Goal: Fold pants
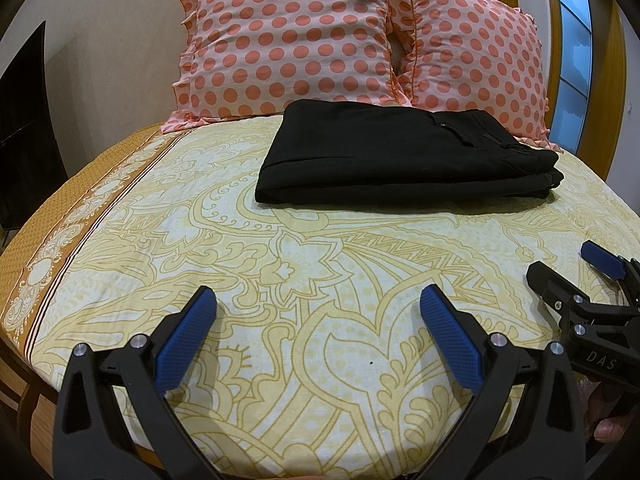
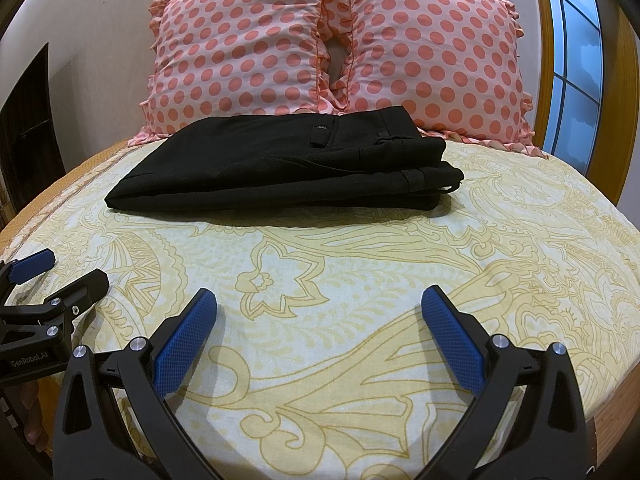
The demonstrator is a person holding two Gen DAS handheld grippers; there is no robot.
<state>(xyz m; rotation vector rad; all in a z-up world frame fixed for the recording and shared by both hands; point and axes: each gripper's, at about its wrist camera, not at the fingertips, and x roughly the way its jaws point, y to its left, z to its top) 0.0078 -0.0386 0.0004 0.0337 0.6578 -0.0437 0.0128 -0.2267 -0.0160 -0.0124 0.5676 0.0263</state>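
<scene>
Both grippers, left (image 1: 318, 312) and right (image 2: 320, 312), spread wide and empty above yellow bedsheet (image 2: 360, 272), folded black pants (image 2: 280, 164) lying beyond, touching dotted pillows (image 2: 240, 40).

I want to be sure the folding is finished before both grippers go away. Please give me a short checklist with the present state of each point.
1. Black pants folded into a compact stack: ok.
2. Pants lie fully on the bedsheet, in front of the polka-dot pillows: ok.
3. Left gripper open and empty: ok.
4. Right gripper open and empty: ok.
5. Both grippers apart from the pants: ok.
6. Layer edges aligned at the waistband end: not ok, slightly staggered.
</scene>
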